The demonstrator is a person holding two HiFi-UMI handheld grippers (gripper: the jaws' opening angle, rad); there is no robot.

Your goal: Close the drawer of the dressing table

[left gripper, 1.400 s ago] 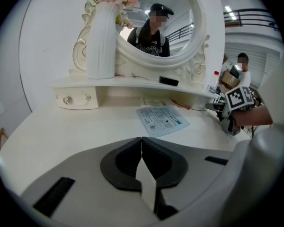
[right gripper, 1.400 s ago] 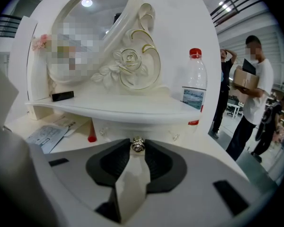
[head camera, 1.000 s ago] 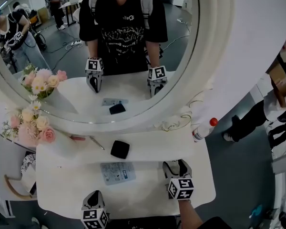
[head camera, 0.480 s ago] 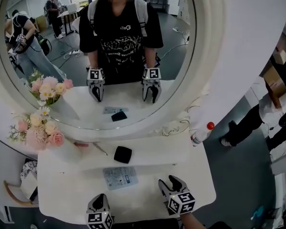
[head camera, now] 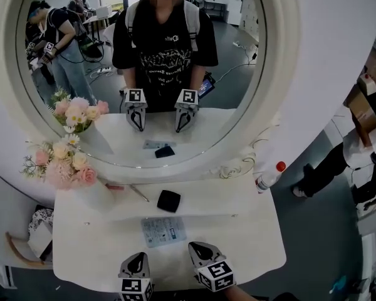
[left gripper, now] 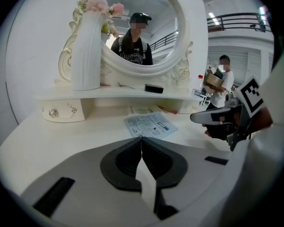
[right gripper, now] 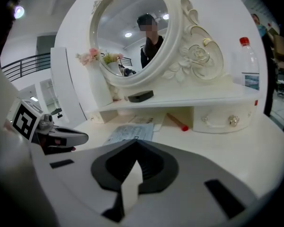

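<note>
Fingers (left gripper: pixel 125 162) of the left gripper (head camera: pixel 136 262) are pressed together on nothing and those of the right gripper (head camera: pixel 200 250) have just shut empty, while the drawer (right gripper: pixel 221 119) under the right end of the shelf (right gripper: pixel 189 96), seemingly pushed in already, looks light, rigid and best nudged flat on its front beside the knob (right gripper: pixel 234 121).

Seen from my remote station: dark grey floor (head camera: pixel 319 224), a plain white wall (left gripper: pixel 33 46), a railed balcony (left gripper: pixel 236 20) and a bright ceiling light (right gripper: pixel 18 11) in the hall.
</note>
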